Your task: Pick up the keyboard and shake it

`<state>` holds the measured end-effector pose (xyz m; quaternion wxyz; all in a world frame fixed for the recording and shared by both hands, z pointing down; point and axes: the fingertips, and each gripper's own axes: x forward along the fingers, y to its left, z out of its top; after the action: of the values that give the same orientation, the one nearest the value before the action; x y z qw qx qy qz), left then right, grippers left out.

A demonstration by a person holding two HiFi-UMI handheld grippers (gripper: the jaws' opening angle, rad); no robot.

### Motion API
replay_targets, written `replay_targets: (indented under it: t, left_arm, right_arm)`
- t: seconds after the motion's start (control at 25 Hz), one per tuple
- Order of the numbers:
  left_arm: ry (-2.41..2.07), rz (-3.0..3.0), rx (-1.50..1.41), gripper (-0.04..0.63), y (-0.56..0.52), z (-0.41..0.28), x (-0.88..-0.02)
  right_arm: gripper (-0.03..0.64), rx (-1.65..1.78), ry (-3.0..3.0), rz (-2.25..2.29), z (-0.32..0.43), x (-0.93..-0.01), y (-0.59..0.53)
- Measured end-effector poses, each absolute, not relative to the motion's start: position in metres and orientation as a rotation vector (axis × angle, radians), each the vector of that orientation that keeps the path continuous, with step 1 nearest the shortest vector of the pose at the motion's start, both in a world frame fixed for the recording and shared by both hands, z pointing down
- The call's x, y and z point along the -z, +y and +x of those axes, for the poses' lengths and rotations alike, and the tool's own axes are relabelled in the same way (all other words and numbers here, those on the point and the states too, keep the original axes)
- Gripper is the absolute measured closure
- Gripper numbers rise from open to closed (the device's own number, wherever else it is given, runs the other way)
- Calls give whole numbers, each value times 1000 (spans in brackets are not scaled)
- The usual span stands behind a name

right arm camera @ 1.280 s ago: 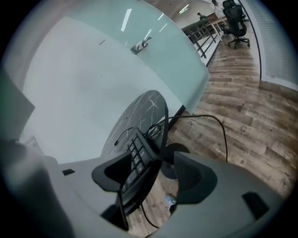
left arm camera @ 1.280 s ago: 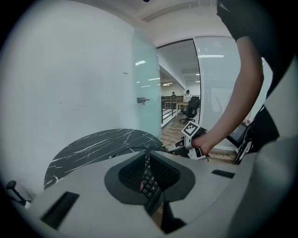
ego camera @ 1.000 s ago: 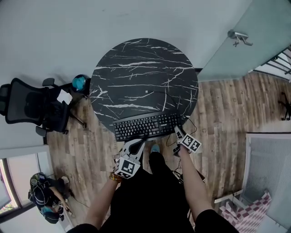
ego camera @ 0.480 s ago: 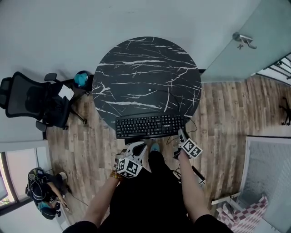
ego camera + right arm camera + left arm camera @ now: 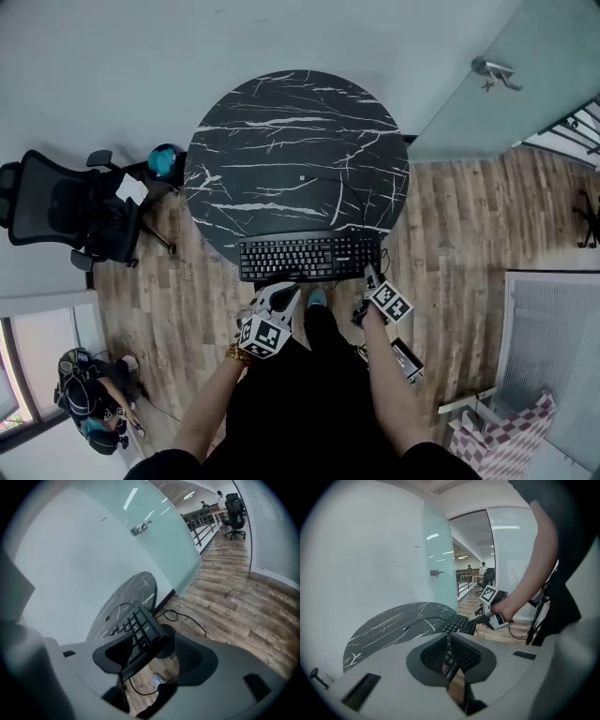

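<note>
Left gripper view: your left tongs clamp the keyboard at the bench's near edge; right tongs, just opened wide, straddle its right end.

Black clothes, yellowish bracelet

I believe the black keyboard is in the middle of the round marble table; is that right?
Not quite: the head view shows the black keyboard at the near edge of the round marble table, not in its middle.
</note>
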<state>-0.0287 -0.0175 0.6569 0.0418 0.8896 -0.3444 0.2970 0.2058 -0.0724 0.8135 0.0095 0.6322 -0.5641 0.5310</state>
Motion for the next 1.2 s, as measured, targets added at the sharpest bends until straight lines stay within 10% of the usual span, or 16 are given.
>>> replay_targets:
  t: [0.84, 1.2]
  left_arm:
    - [-1179, 2657, -860, 574, -15, -40, -666]
    - [-1163, 2652, -904, 574, -11, -43, -682]
  right_arm:
    - [354, -2196, -2150, 1531, 76, -822, -66]
    - [511, -2345, -2234, 1544, 88, -791, -70]
